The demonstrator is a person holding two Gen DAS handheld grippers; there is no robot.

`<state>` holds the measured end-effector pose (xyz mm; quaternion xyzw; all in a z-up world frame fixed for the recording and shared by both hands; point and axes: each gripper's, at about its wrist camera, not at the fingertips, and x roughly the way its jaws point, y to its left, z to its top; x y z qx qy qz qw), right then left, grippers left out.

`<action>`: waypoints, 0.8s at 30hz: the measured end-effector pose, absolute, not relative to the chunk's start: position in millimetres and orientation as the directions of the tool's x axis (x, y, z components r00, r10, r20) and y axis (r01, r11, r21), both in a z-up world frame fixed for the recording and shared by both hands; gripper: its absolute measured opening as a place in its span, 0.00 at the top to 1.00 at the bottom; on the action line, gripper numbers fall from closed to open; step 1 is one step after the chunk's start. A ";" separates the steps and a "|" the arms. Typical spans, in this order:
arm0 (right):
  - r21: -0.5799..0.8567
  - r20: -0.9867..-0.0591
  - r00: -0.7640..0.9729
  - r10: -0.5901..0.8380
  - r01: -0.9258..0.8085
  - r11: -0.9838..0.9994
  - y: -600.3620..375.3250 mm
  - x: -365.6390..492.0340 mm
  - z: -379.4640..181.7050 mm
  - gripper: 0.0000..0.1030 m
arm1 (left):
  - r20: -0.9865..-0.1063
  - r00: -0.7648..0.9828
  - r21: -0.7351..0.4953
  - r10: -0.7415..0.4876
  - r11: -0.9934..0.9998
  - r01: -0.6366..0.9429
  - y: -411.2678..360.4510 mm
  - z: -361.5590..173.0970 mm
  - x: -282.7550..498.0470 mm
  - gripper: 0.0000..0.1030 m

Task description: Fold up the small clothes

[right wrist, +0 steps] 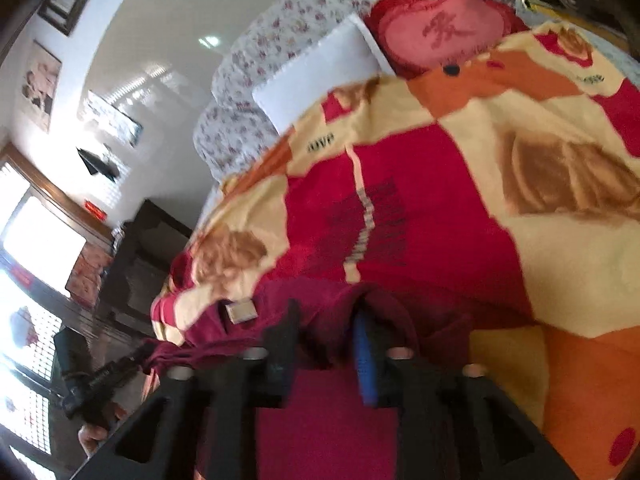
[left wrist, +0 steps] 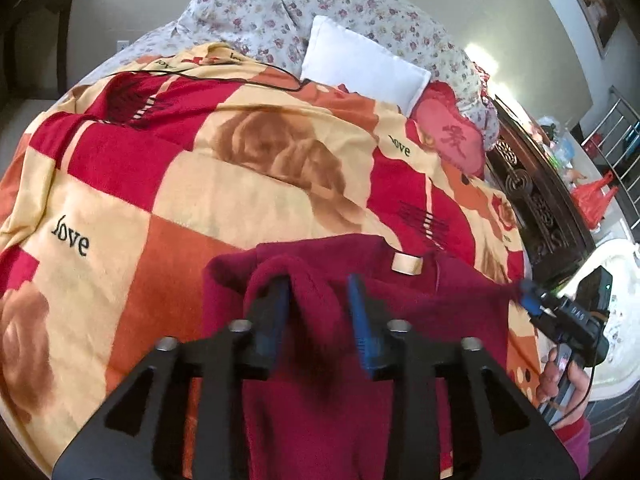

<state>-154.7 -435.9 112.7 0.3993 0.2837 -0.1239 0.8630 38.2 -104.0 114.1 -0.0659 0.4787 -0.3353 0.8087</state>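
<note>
Maroon garment (left wrist: 400,308) lies on the blanket (left wrist: 168,184) at the near edge of the bed, tan label (left wrist: 407,265) facing up.

Left gripper (left wrist: 320,292): blue fingers (left wrist: 360,320) partly spread, cloth bunched up between and draped over the left finger. Looks like it's gripping a fold, but the jaws aren't pressed flat together; whether it's truly pinching, cannot tell.

Right gripper (left wrist: 528,292), seen from the left wrist view: tips pinched on the garment's right corner, cloth pulled taut to a point there. Hand (left wrist: 564,384) holds its handle.

Right wrist view: right gripper (right wrist: 324,320) fingers stand apart with maroon cloth (right wrist: 328,432) humped over and between them; blurry. Left gripper (right wrist: 136,356) shows at lower left, gripping a pulled-out corner of the garment. Label (right wrist: 241,312) sits just beside that.

White pillow (left wrist: 360,60) and heart cushion (left wrist: 452,132) at the head of the bed, well apart from the garment.
</note>
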 end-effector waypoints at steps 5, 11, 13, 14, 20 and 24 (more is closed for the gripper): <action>0.626 -0.529 0.849 -0.002 0.392 0.674 -429.0 -176.2 135.1 0.55 | -0.683 0.423 -0.384 -0.595 0.786 0.485 -96.8 131.7 28.0 0.37; 0.512 -0.586 0.810 0.024 0.348 0.785 -394.5 -143.5 125.1 0.56 | -0.740 0.380 -0.354 -0.556 0.801 0.482 -117.6 110.8 32.7 0.37; 0.490 -0.608 0.794 0.017 0.358 0.795 -391.9 -128.4 112.3 0.56 | -0.763 0.378 -0.337 -0.524 0.822 0.460 -124.1 96.3 38.8 0.37; 0.478 -0.619 0.785 0.003 0.375 0.794 -393.6 -122.8 107.2 0.56 | -0.775 0.379 -0.328 -0.505 0.835 0.443 -126.7 88.4 44.4 0.37; 0.445 -0.672 0.739 -0.056 0.463 0.767 -420.1 -98.7 80.4 0.56 | -0.814 0.373 -0.302 -0.446 0.873 0.383 -132.6 56.5 70.3 0.37; 0.446 -0.695 0.718 -0.038 0.471 0.761 -428.6 -90.3 69.1 0.56 | -0.820 0.367 -0.307 -0.439 0.879 0.364 -129.1 51.1 72.7 0.37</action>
